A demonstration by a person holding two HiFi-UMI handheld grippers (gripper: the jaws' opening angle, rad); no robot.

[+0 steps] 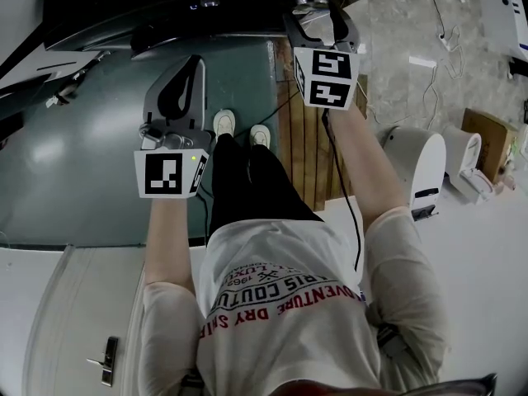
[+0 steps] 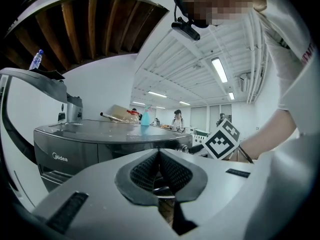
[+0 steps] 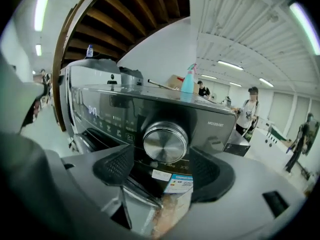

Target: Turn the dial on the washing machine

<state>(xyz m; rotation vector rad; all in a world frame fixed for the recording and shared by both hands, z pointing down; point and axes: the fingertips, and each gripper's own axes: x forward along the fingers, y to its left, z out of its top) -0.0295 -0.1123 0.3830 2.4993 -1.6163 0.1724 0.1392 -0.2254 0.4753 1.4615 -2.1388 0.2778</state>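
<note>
R gripper (image 3: pixel 162 168) wide open, pads flanking dial (image 3: pixel 165 142) w/o touching it. Dial is on front panel of washing machine (image 3: pixel 212 130), right of lit display (image 3: pixel 93 109). L gripper (image 2: pixel 160 171) clenched, empty, held off machine.

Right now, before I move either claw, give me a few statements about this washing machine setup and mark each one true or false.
1. The right claw is open, and the dial shows between its jaws. True.
2. The left claw is clamped on the dial. False: its jaws are together on nothing, off to the side of the dial.
3. A blue spray bottle stands on top of the washing machine. True.
4. The dial is bright red. False: it is silvery metal on a dark panel.
</note>
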